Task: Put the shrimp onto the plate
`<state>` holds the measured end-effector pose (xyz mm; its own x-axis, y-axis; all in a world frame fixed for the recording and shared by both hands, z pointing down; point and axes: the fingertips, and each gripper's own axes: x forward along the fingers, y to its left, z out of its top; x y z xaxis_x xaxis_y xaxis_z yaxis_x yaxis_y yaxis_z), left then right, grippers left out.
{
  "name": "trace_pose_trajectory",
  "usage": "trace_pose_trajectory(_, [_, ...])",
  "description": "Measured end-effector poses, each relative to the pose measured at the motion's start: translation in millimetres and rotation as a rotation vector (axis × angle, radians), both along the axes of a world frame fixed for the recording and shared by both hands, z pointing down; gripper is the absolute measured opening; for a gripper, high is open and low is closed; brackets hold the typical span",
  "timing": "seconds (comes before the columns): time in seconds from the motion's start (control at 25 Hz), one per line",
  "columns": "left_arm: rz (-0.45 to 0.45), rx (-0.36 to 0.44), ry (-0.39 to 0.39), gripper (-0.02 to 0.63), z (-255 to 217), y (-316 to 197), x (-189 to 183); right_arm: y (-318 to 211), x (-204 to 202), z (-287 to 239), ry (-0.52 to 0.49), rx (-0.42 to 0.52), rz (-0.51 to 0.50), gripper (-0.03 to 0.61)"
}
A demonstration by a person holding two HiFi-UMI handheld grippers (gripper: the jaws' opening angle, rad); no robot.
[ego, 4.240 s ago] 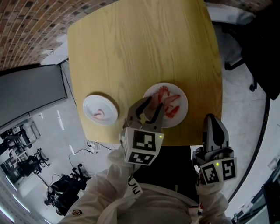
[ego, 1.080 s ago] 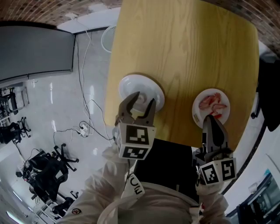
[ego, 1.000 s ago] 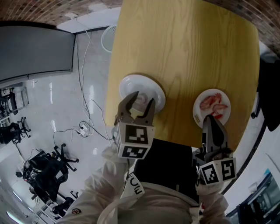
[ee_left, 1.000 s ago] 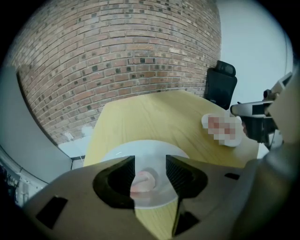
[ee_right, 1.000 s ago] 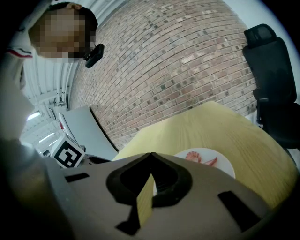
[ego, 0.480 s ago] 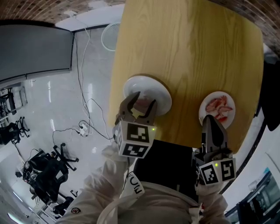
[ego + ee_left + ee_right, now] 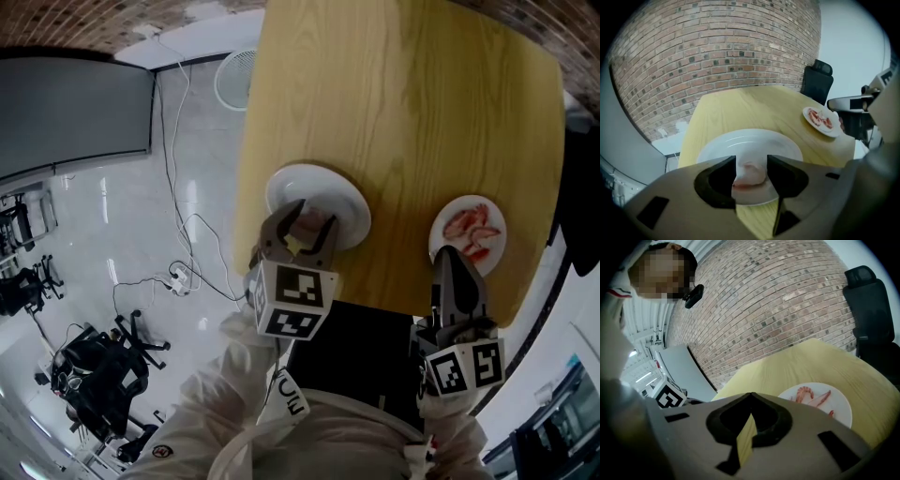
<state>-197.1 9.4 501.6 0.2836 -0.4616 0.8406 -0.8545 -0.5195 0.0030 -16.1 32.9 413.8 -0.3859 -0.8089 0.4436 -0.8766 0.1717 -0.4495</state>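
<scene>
the left gripper [image 7: 302,217] had just been spreading its jaws, which stood wide apart over the round white plate [image 7: 349,201] at centre left. the pale pink shrimp [image 7: 749,174] lay on it between them, not pinched (apparently released). that delivery looked done. more red shrimp [image 7: 469,227] sat on the small white dish [image 7: 495,251] at right, near the right gripper [image 7: 457,262], whose jaws were together and empty.

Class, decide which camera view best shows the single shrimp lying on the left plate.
The left gripper view: the shrimp shows large between the open jaws. The head view shows only a small pink patch, partly hidden by the left gripper. The right gripper view misses it.
</scene>
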Motion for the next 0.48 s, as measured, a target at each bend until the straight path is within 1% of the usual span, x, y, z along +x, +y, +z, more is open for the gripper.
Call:
trace_pose_trajectory(0.32, [0.015, -0.006, 0.002, 0.206, -0.7, 1.5, 0.3, 0.7, -3.4, 0.2, -0.005, -0.004, 0.000, 0.025])
trace_pose_trajectory(0.48, [0.031, -0.012, 0.008, 0.185, 0.8, 2.4, 2.3, 0.7, -2.5, 1.6, -0.007, -0.005, 0.008, 0.025])
